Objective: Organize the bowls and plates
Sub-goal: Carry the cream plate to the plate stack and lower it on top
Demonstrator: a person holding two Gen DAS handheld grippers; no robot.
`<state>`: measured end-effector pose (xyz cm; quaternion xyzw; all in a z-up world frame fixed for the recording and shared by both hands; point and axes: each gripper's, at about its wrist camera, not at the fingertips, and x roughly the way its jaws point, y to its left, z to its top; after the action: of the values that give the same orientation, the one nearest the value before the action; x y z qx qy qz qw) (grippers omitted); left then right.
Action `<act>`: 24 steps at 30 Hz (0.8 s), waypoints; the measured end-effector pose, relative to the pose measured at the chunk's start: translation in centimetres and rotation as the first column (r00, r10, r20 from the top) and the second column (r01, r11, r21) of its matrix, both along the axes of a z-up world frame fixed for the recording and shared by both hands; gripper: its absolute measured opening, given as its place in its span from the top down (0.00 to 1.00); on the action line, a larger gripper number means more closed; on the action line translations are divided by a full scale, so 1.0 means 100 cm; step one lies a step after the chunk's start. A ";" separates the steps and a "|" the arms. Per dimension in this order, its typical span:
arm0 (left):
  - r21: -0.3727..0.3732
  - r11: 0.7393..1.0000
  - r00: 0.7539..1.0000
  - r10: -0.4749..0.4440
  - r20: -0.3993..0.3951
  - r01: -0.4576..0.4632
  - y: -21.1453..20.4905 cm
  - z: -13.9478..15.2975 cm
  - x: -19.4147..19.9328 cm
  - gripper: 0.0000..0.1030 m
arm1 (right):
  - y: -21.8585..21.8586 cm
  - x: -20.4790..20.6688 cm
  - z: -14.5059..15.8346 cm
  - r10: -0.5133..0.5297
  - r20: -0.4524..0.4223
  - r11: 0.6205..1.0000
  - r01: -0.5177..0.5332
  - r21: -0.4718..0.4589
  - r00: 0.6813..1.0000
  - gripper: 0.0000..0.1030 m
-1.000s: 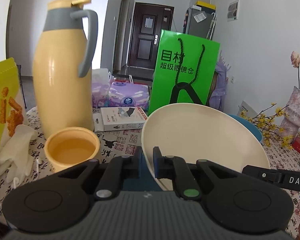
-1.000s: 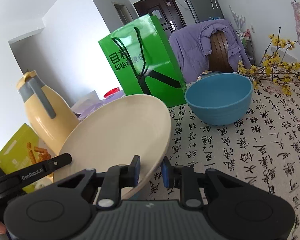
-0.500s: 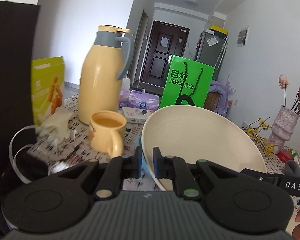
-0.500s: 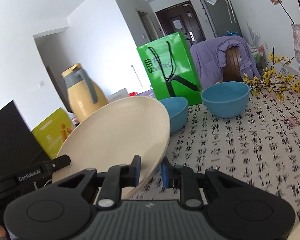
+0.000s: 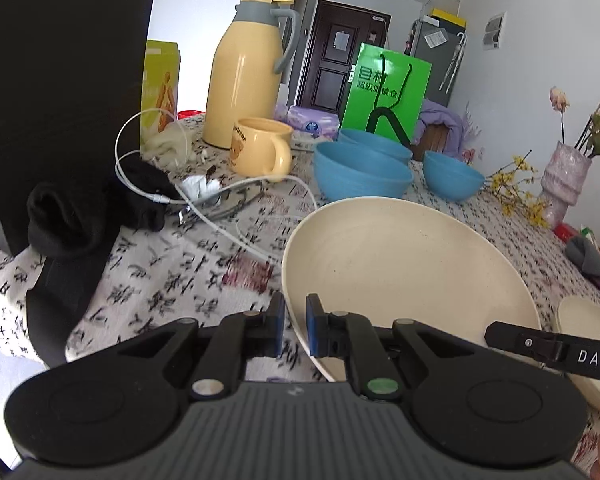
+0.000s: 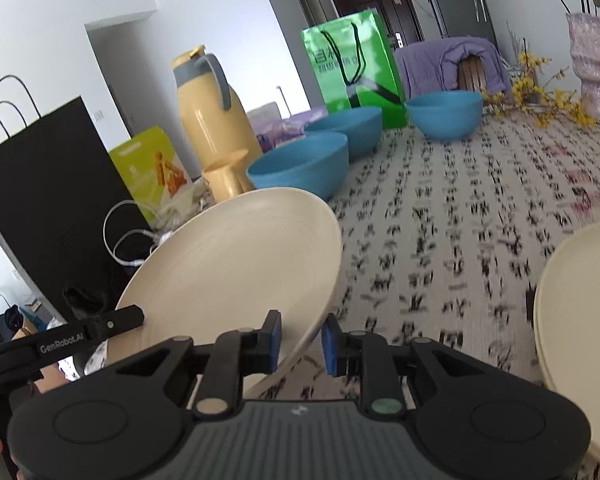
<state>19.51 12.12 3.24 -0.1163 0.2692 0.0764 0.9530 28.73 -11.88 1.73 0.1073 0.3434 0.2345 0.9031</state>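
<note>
A large cream plate [image 5: 404, 272] is held tilted above the table between both grippers. My left gripper [image 5: 295, 328] is shut on its left rim. My right gripper [image 6: 300, 344] is shut on its right rim, and the plate [image 6: 236, 268] fills the left of the right wrist view. A stack of cream plates [image 6: 580, 320] lies on the table at the right, also seen in the left wrist view [image 5: 588, 332]. Three blue bowls [image 5: 360, 168] stand further back, two close together and one [image 5: 452, 174] apart to the right.
A yellow thermos [image 5: 244, 68], a yellow mug [image 5: 260, 148], a green paper bag [image 5: 384, 92] and a black bag [image 5: 60, 80] stand at the back and left. White cables [image 5: 204, 200] and a black cloth [image 5: 72, 220] lie at left. A vase [image 5: 564, 184] stands right.
Both grippers have pulled back toward the near side and right with the plate still held. The bowls and the stack of cream plates have come into view.
</note>
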 end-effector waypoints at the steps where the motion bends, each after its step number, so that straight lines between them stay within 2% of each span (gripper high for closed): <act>1: -0.007 1.000 1.000 0.003 -0.003 -0.003 0.000 -0.003 -0.002 0.89 | 0.001 -0.004 -0.001 0.001 -0.002 1.000 -0.001 -0.009 1.000 0.80; 4: -0.020 1.000 0.999 0.007 -0.031 -0.008 -0.002 -0.008 -0.003 0.89 | 0.003 -0.012 -0.003 -0.002 -0.005 1.000 0.001 -0.027 1.000 0.80; 10: 0.004 1.000 1.000 0.005 -0.014 -0.005 -0.012 -0.004 -0.009 0.89 | -0.007 -0.019 -0.005 -0.003 -0.001 1.000 0.003 -0.009 1.000 0.80; 14: 0.021 1.000 1.000 -0.012 -0.005 0.012 -0.023 0.002 -0.009 0.89 | -0.014 -0.020 0.001 -0.017 0.031 1.000 0.018 -0.012 0.999 0.80; 19: 0.028 0.999 0.999 -0.036 0.004 0.036 -0.046 0.009 -0.003 0.89 | -0.035 -0.024 0.006 -0.042 0.042 0.999 0.043 -0.004 0.998 0.80; 24: 0.003 0.997 0.997 -0.081 0.009 0.081 -0.075 0.008 0.006 0.89 | -0.063 -0.031 0.012 -0.078 0.066 0.996 0.081 -0.033 0.995 0.80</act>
<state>20.06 4.61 4.05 -0.1042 0.2692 0.0375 0.9567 25.67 -18.23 2.95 0.0971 0.3136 0.1956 0.9241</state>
